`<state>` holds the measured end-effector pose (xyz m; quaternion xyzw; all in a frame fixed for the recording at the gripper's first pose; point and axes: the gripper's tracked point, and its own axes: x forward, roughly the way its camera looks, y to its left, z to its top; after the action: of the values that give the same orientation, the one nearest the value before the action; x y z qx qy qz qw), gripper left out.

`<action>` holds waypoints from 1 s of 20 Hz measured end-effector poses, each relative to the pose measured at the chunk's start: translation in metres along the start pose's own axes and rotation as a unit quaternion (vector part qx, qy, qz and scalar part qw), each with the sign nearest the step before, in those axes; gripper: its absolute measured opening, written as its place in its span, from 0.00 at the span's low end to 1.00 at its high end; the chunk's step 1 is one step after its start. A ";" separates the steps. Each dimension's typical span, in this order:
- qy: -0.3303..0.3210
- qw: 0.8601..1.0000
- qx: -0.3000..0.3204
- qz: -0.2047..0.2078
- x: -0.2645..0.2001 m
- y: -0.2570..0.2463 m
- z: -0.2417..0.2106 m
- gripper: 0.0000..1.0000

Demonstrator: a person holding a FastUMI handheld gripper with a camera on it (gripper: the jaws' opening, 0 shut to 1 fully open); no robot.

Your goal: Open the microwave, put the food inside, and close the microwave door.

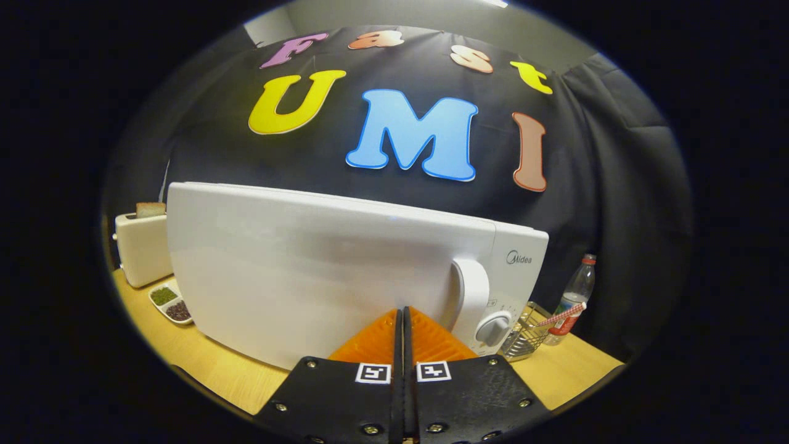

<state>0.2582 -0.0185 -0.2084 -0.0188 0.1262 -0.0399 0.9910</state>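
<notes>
A white microwave (320, 265) stands on the wooden table right ahead of me, its door closed. The door's white vertical handle (471, 302) is on its right side, with a grey round knob (493, 330) below it on the control panel. My gripper (404, 311) is shut with nothing between its fingers. The fingertips meet close against the lower part of the door, a little left of the handle. I cannot tell whether they touch the door.
Behind the microwave on the left stands a white toaster (142, 246) holding a bread slice (151, 209). A small divided dish (171, 303) of green and dark bits lies beside it. To the right are a wire basket (527, 336) and a plastic bottle (573, 299).
</notes>
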 end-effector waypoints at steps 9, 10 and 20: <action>-0.015 0.997 0.060 0.047 -0.116 0.001 0.064 0.01; -0.023 0.996 0.067 0.049 -0.130 -0.001 0.071 0.01; -0.050 0.987 0.085 0.127 -0.264 0.025 0.110 0.02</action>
<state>0.0334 0.0317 -0.0378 0.0802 0.0743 0.0771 0.9910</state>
